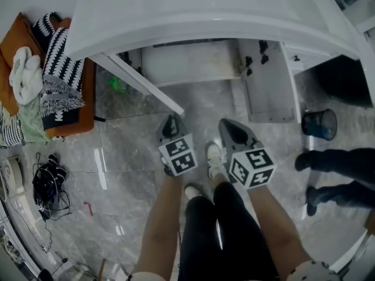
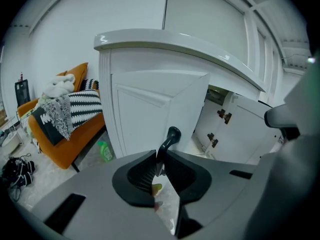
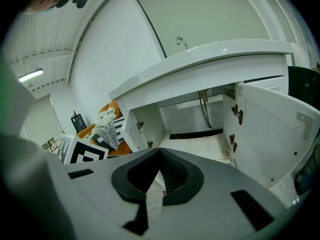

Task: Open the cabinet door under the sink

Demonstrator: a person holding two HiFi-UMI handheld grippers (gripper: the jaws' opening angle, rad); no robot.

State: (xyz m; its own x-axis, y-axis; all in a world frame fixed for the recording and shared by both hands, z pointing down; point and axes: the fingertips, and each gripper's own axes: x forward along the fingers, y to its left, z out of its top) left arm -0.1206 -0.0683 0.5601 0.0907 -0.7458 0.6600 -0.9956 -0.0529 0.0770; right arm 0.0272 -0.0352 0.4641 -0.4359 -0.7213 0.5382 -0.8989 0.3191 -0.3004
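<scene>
The white cabinet under the sink [image 1: 193,60] stands with both doors swung out. In the head view the left door [image 1: 143,85] shows edge-on and my left gripper [image 1: 171,126] is at its free end. In the left gripper view the jaws [image 2: 159,155] are shut on the door's black handle [image 2: 172,135], in front of the white panel [image 2: 150,116]. The right door [image 1: 266,86] hangs open on the right. My right gripper [image 1: 232,129] hovers between the doors, shut and empty [image 3: 159,153]. It faces the open cabinet floor [image 3: 200,146] and the pipes [image 3: 204,109].
An orange sofa [image 1: 88,92] with striped cushions and a plush toy stands at the left, with a green bottle [image 1: 117,85] on the floor beside it. A black bin [image 1: 320,123] and another person's dark shoes [image 1: 328,163] are at the right. Cables lie at the left [image 1: 48,183].
</scene>
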